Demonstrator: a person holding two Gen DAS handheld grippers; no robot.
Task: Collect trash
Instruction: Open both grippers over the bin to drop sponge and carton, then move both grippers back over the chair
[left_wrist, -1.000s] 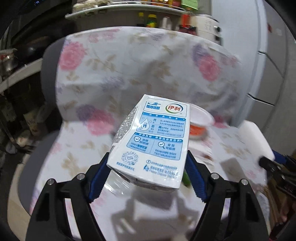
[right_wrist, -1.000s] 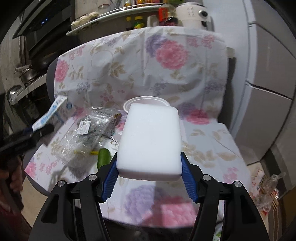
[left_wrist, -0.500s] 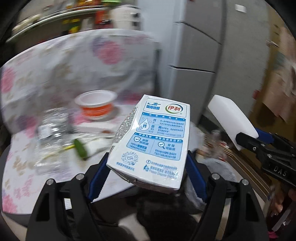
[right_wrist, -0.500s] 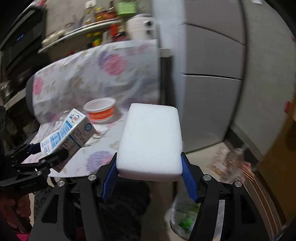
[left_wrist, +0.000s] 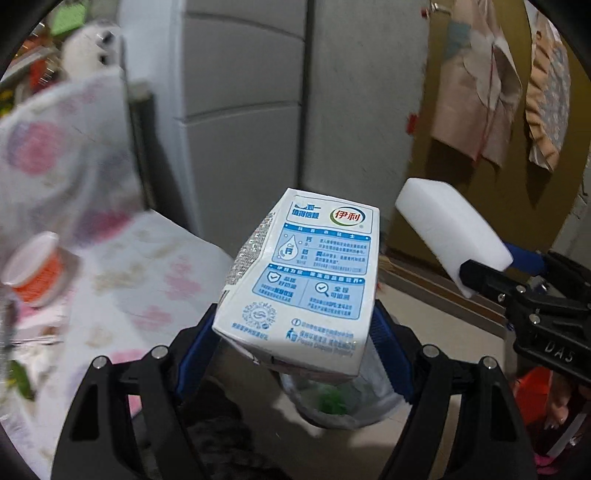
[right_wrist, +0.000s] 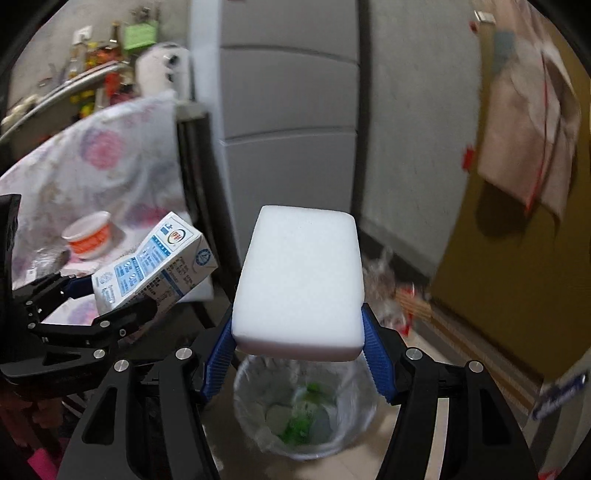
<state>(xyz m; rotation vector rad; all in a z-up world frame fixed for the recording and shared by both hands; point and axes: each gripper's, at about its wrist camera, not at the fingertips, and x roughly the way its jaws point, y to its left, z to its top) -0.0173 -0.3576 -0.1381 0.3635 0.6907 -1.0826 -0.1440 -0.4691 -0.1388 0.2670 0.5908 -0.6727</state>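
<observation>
The left hand-held gripper (left_wrist: 295, 354) pinches one milk carton (left_wrist: 303, 280) between its blue ribbed pads: a white box of coated card, printed in blue, dented along one edge. The right hand-held gripper (right_wrist: 297, 354) pinches one white foam block (right_wrist: 299, 280), a rectangular slab with rounded corners and a matte, fine-grained surface. Both items are held in the air above one trash bin (right_wrist: 304, 402), which stands on the pale tiled floor directly below the foam block in the right wrist view. The bin is round and lined with a crinkled translucent plastic bag; inside lie green scraps and some pale pieces, too blurred to identify. To the left, a desk covered by a floral cloth (right_wrist: 110, 155) carries one round white and orange cup (right_wrist: 90, 240), open at the top; its contents cannot be seen.
</observation>
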